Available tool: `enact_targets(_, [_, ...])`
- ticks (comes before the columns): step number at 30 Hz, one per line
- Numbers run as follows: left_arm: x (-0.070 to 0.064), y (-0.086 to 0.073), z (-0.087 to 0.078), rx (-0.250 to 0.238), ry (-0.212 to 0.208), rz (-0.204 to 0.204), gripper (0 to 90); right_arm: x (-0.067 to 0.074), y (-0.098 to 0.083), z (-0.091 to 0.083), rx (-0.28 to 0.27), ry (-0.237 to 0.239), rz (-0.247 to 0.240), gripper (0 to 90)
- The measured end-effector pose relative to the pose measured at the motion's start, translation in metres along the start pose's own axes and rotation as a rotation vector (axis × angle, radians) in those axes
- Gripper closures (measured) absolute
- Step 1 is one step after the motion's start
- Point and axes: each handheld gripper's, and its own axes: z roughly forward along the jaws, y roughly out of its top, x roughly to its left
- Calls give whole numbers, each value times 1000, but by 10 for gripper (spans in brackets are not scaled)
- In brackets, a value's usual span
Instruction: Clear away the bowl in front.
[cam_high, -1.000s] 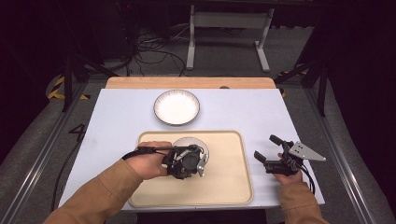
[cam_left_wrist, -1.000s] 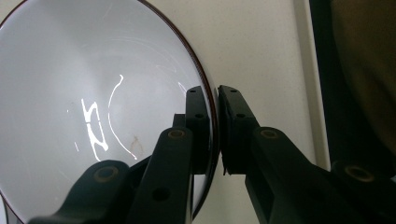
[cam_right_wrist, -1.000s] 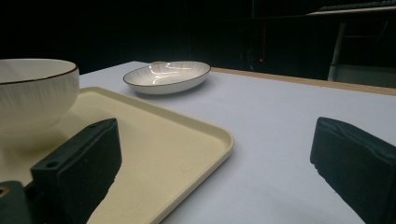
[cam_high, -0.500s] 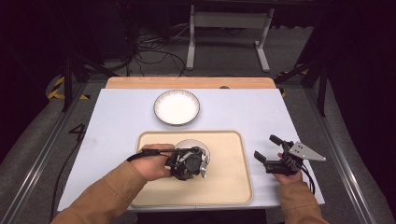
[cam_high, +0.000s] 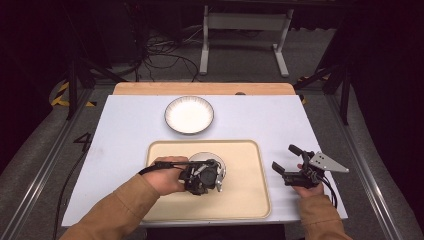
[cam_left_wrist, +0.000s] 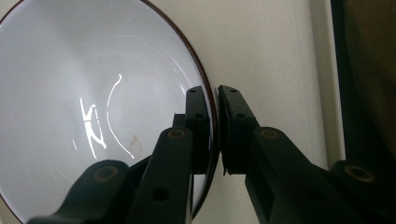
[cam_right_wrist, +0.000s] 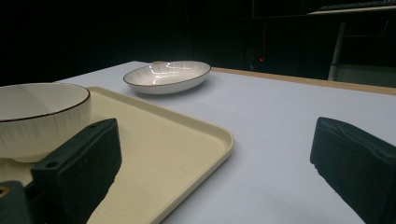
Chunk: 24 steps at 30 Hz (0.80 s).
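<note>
The bowl (cam_high: 216, 163) is white with a thin dark rim and sits on the beige tray (cam_high: 250, 200), in the tray's upper middle area. In the left gripper view, the bowl (cam_left_wrist: 84, 93) occupies the left part of the frame, with its rim running between the two black jaws.

The left claw (cam_high: 212, 177) is over the bowl, at 6 o'clock of the bowl's centre in the high view. Its jaws are pressed onto the bowl's rim: one jaw lies inside the bowl, the other outside against the wall. The left claw (cam_left_wrist: 215, 100) pinches the rim at the bowl's 3 o'clock edge as that view shows it. The left hand (cam_high: 167, 175) holds the tool from the 9 o'clock side.

The tray lies flat on the desk (cam_high: 125, 140), near its front edge. A shallow white plate (cam_high: 189, 114) stands on the bare desk at 12 o'clock of the tray, well apart from the bowl.

The right claw (cam_high: 286, 159) rests over the desk at 3 o'clock of the tray, just beside the tray's right edge. Its jaws are spread wide with nothing between them. In the right gripper view, the bowl (cam_right_wrist: 42, 116) and plate (cam_right_wrist: 168, 77) both appear beyond the spread jaws.
</note>
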Motion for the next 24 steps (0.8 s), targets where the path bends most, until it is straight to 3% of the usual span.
enact_targets(9, [-1, -4, 3, -18, -11, -22, 834, 0, 0, 0, 0, 0, -1, 25])
enact_targets(13, [-1, -5, 6, 2, -32, -30, 817, 0, 0, 0, 0, 1, 0, 26])
enact_targets(19, [0, -6, 10, -11, -53, -49, 785, 0, 0, 0, 2, 2, 1, 26])
enact_targets(24, [-1, -9, 7, -46, -37, -83, 637, 0, 0, 0, 1, 4, 5, 26])
